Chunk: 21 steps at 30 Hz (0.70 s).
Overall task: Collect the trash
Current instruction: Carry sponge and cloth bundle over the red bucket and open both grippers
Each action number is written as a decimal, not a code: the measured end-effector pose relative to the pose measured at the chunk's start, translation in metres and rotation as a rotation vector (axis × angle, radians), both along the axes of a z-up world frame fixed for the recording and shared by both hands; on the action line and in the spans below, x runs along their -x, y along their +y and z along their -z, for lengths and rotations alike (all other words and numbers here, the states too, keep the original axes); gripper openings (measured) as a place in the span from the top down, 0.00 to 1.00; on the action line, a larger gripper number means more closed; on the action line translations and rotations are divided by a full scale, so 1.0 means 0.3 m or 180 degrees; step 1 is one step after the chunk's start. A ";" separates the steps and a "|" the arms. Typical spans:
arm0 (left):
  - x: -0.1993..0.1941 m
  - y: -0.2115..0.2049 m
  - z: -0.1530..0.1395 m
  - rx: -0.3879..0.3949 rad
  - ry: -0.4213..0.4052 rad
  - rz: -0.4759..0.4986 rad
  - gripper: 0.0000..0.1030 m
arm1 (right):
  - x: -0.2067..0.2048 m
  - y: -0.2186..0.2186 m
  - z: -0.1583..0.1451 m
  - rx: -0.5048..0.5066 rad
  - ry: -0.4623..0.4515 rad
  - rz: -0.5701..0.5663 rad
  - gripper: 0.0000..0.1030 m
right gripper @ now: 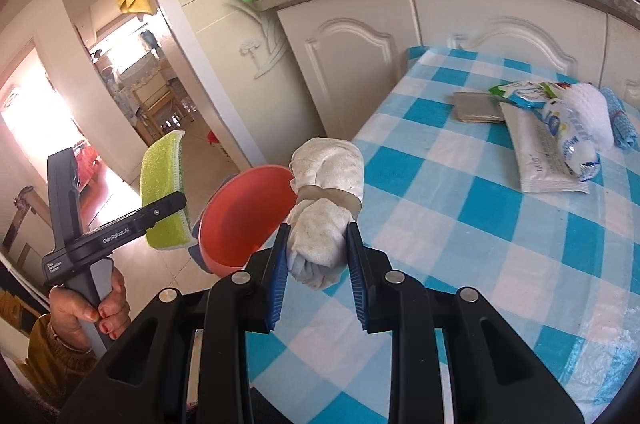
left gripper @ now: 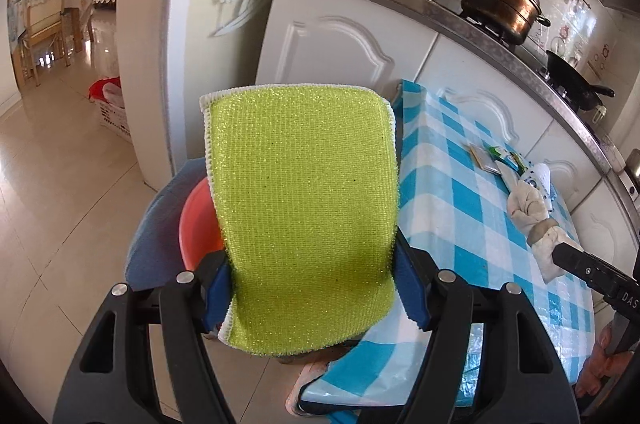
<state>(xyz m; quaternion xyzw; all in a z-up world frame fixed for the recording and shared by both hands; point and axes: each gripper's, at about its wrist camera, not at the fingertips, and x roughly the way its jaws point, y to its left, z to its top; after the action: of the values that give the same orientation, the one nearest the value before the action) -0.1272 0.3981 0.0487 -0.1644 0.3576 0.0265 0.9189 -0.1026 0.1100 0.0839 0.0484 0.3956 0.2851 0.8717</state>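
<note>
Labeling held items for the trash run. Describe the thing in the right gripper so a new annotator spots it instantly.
Start at the blue-and-white checked table beside the white cabinets; at its near left edge the right gripper is shut on a rolled off-white cloth bundle. A tan band cinches its middle, and it is dingy and speckled, unlike the flat lime-green scrubbing pad in the left gripper or the printed wrappers farther back.

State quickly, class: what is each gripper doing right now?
Left gripper: closed on the green sponge.
Right gripper: closed on the white cloth bundle.
</note>
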 end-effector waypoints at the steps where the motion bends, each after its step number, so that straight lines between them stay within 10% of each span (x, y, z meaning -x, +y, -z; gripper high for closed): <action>1: 0.002 0.019 0.002 0.0007 -0.0001 -0.0033 0.33 | -0.004 0.035 -0.003 0.0020 0.0000 -0.0069 0.71; 21: -0.162 0.173 0.219 0.0217 0.0402 -0.0265 0.27 | -0.183 0.508 0.126 0.0439 0.0227 -0.0760 0.64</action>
<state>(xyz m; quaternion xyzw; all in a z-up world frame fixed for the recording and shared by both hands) -0.0785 0.4500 -0.0169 -0.2083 0.4083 0.0628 0.8865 -0.0478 0.2623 0.0461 -0.0490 0.4479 0.3570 0.8183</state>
